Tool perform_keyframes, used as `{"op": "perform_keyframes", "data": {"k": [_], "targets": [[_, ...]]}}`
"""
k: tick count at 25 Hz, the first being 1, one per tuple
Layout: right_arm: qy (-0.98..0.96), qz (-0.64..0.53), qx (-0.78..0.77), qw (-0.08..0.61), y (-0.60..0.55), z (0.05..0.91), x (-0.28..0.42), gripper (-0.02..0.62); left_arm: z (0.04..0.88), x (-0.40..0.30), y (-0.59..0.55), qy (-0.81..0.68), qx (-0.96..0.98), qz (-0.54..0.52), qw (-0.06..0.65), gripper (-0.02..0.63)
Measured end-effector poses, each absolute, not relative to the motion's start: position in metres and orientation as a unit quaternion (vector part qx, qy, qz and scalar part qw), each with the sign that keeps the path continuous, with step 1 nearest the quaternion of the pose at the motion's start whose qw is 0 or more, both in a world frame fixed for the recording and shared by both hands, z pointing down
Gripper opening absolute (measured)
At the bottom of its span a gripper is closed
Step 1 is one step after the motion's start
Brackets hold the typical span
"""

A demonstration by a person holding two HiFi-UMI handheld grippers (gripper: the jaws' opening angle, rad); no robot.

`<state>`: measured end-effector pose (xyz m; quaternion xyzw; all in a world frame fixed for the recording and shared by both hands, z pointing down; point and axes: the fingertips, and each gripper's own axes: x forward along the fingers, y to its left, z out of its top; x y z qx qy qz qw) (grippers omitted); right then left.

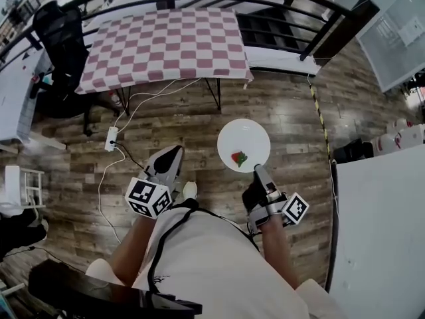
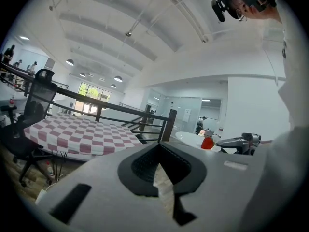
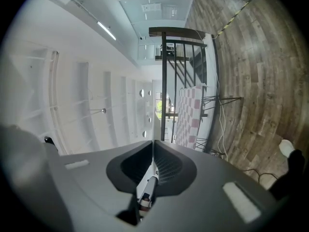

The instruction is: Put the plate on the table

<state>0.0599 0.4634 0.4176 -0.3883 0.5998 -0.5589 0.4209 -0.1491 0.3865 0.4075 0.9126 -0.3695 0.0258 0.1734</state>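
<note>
holding white plate [image 1: 239, 138] by rim w/ r gripper [image 1: 258, 170] clamped on it, l gripper [image 1: 174, 154] jaws together, empty

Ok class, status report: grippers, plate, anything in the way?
Right gripper shut on plate rim, plate over floor. Left gripper shut, empty. Checkered table ahead, nothing between.

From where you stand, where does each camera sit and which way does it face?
Head view: on the person's head, facing steeply down at floor, table, left gripper, right gripper and shirt.
Left gripper view: on the left gripper, facing along its jaws toward the table; shirt at right.
Right gripper view: on the right gripper, turned sideways, facing the table past its jaws.
Shared: head and left gripper views show the plate in the right gripper.
</note>
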Motion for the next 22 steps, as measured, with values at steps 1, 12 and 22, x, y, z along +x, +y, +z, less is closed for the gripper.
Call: {"op": "perform_keyframes", "data": {"k": [1,12,22], "targets": [[0.598,-0.56,-0.39,0.421,0.458,0.419,0.057,0.02,0.407,-0.151,0.378,-0.367,0.914,0.024,0.173,0.006],[0.599,-0.563,-0.386,0.42,0.386,0.42,0.016,0.02,0.418,-0.18,0.304,-0.352,0.917,0.023,0.185,0.006],[0.603,-0.572,-0.374,0.411,0.339,0.425,-0.009,0.02,0.423,-0.193,0.265,-0.353,0.916,0.02,0.187,0.006]]}}
